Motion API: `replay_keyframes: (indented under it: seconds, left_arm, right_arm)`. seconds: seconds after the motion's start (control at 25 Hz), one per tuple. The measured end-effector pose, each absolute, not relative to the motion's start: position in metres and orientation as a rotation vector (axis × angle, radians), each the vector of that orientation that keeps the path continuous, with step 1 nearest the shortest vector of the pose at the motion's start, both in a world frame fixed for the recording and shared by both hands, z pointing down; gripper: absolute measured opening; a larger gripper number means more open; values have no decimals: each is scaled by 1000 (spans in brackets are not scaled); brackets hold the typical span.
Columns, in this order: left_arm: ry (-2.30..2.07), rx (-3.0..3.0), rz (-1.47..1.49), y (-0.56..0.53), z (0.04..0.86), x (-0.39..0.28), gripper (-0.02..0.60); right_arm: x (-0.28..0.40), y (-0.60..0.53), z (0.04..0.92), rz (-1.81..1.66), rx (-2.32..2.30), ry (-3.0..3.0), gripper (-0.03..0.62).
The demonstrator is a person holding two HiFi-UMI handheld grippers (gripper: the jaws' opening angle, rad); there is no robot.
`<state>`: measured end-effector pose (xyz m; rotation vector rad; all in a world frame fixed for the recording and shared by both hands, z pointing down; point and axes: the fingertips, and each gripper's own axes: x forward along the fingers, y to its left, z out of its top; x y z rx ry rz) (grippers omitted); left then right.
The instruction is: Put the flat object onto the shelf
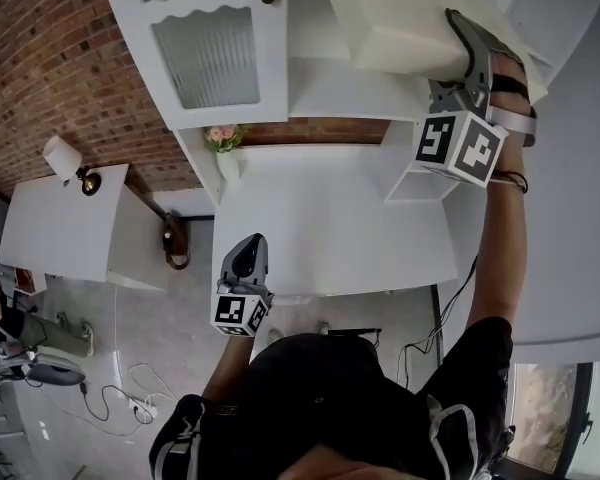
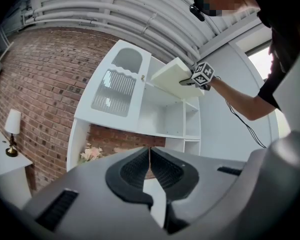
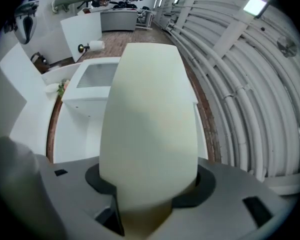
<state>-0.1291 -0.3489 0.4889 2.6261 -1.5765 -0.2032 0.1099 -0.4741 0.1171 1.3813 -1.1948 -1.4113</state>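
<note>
The flat object [image 1: 400, 18] is a thick cream slab. My right gripper [image 1: 462, 38] is shut on its near edge and holds it high in front of the upper compartments of the white shelf unit [image 1: 330, 93]. In the right gripper view the slab [image 3: 150, 109] fills the middle, with a dark jaw pressed against each side. The left gripper view shows the slab [image 2: 171, 76] tilted beside the open cabinet door. My left gripper [image 1: 248, 258] hangs low by the desk's front edge, shut with nothing in it; its jaws [image 2: 149, 156] meet.
A cabinet door with ribbed glass [image 1: 205, 53] stands open left of the shelves. A vase of pink flowers [image 1: 223, 140] sits at the white desk's [image 1: 330, 228] back left corner. Further left, a lamp [image 1: 65, 158] stands on a white side table [image 1: 70, 233]. Cables lie on the floor [image 1: 120, 393].
</note>
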Motion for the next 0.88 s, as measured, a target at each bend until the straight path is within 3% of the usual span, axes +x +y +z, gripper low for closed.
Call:
replay_keyframes:
  seconds: [0.44,0.88]
  left_arm:
    - [-1604,2612,-183,-351,490,-129,17]
    - [-1619,2611,-158,-354,493,-119,17]
  right_arm:
    - [113,-585,123,-1260,1268,-1162,293]
    - [117,-688,139,-1042,1107,-1224,405]
